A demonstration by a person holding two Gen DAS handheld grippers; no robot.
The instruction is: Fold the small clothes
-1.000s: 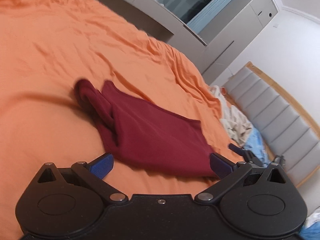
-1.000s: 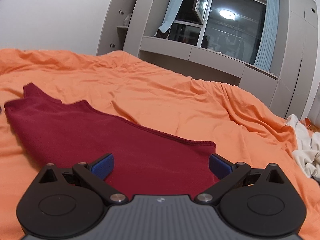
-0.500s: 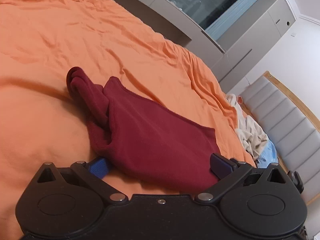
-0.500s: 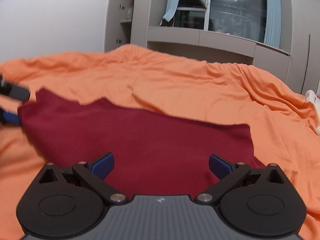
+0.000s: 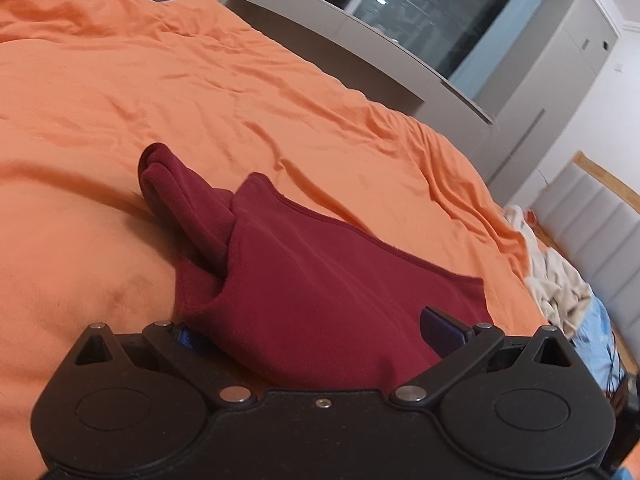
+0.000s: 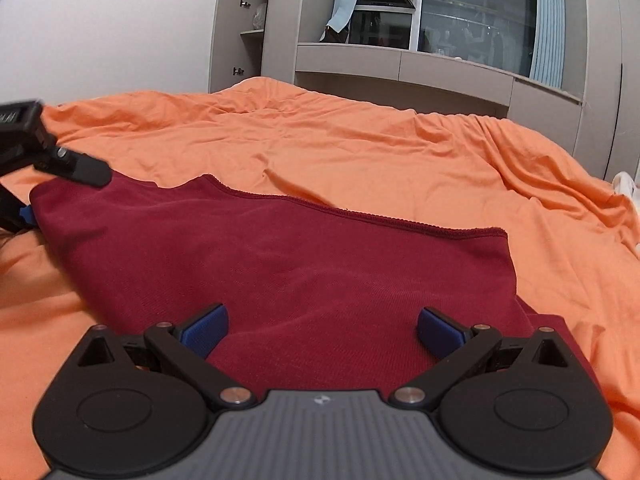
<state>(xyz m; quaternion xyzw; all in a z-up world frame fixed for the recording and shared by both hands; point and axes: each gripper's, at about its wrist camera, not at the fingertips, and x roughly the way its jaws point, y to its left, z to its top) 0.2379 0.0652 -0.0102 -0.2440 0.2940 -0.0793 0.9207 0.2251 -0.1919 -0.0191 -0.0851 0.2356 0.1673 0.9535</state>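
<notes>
The red top (image 5: 328, 280) lies flat on the orange bed (image 5: 200, 92), with its long axis running sideways across the right view, from the straps (image 5: 176, 196) on the left to the hem (image 6: 500, 248) on the right. The left claw (image 5: 312, 332) is at the strap end and the right claw (image 6: 322, 330) is at the hem end, so each one is nearer to its own half.

Both claws are spread wide. The cloth of the top lies between the fingers of each, and nothing is pinched yet. In the left view the cloth covers most of the left finger (image 5: 188, 334), so I judge this claw is pushed under or into the edge there.

The left view shows the bunched straps standing up in a loop; the right view hides them. The right view shows the neat far hem and the left claw (image 6: 52, 160) beside the top's corner.

At the bed's far side lies a pile of pale clothes (image 5: 560, 288)
</notes>
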